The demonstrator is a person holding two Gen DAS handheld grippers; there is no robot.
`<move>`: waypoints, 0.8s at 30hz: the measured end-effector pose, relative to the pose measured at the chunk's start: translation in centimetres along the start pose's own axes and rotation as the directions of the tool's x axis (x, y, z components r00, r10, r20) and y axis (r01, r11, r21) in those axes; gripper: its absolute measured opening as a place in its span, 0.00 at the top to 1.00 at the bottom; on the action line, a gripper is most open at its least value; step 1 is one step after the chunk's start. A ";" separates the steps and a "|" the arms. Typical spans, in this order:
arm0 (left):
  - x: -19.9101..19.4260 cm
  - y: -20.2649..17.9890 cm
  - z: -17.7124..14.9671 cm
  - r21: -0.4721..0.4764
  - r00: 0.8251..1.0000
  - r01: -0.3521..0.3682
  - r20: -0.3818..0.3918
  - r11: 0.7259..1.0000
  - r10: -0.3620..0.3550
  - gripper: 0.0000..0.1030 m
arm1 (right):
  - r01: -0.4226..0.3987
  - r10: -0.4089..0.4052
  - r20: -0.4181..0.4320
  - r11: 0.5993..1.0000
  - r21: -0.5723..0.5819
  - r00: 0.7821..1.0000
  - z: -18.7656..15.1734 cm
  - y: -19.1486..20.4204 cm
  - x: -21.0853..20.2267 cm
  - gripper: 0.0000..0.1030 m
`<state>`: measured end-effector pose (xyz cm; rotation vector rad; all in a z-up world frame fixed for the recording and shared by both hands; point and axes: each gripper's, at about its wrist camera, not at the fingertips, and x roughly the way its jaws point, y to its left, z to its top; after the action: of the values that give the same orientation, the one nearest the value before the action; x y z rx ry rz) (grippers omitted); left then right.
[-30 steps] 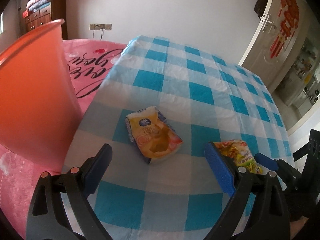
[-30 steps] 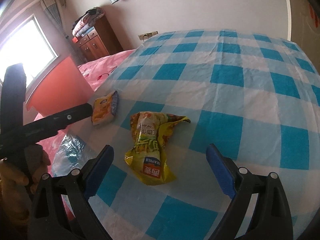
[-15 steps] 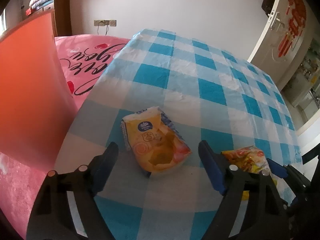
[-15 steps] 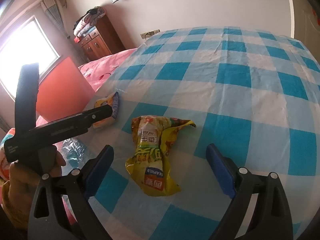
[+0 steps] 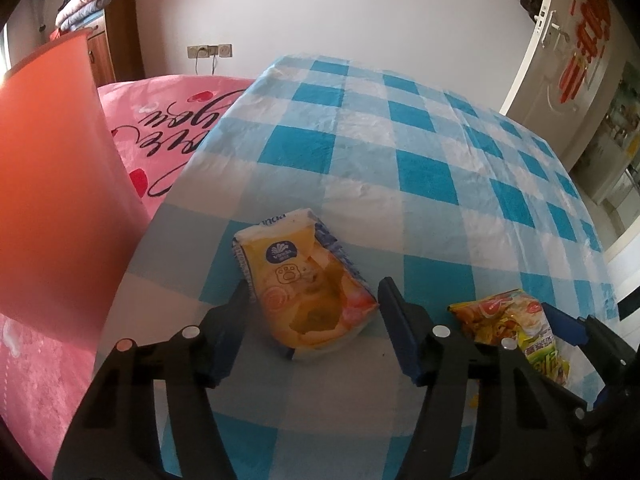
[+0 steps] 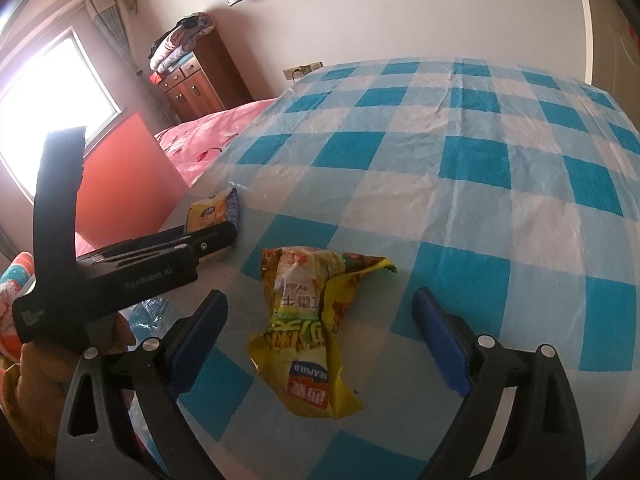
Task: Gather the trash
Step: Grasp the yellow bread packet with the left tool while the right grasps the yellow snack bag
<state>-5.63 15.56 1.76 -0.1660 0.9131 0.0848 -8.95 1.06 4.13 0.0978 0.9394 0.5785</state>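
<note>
Straddling the yellow tissue packet (image 5: 308, 284) at the checked tablecloth (image 5: 420, 184)'s seven o'clock edge, the left gripper (image 5: 312, 312) had just been closing, pads not yet pressing. The right gripper (image 6: 320, 332) stood open around the crumpled snack wrapper (image 6: 316, 320), untouched.

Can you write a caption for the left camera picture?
Left gripper closing around a yellow tissue pack on the checked tablecloth.
</note>
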 end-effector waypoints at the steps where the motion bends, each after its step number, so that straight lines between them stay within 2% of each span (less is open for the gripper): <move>1: 0.0 0.0 0.0 0.000 1.000 -0.002 0.002 1.000 0.002 0.39 | 0.002 -0.002 0.000 1.000 -0.003 1.000 0.0 0.0 0.1 0.10; 5: -0.2 0.0 0.0 0.003 1.000 0.000 0.008 1.000 0.000 0.41 | 0.013 -0.013 0.003 1.000 -0.011 1.000 0.1 0.2 0.3 0.13; 6: -0.2 0.0 0.0 0.004 1.000 0.001 0.010 1.000 -0.001 0.42 | 0.023 -0.023 0.005 1.000 -0.016 1.000 0.1 0.3 0.3 0.18; 15: -0.7 0.1 -0.1 0.011 1.000 0.008 0.030 1.000 -0.009 0.48 | 0.090 -0.090 0.011 0.994 -0.063 0.996 0.3 0.7 0.6 0.43; 19: -0.8 0.3 -0.1 0.005 0.999 0.019 0.038 1.000 -0.019 0.50 | 0.075 -0.075 0.007 0.994 -0.075 0.997 0.2 0.9 0.7 0.55; 24: -1.0 0.4 -0.2 0.004 0.998 0.031 0.048 1.000 -0.031 0.54 | 0.091 -0.091 0.010 0.989 -0.114 0.996 0.2 1.6 0.8 0.59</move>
<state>-6.46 15.91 2.42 -0.1740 0.8623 0.0580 -9.16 2.85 4.21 -0.0467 0.8994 0.5461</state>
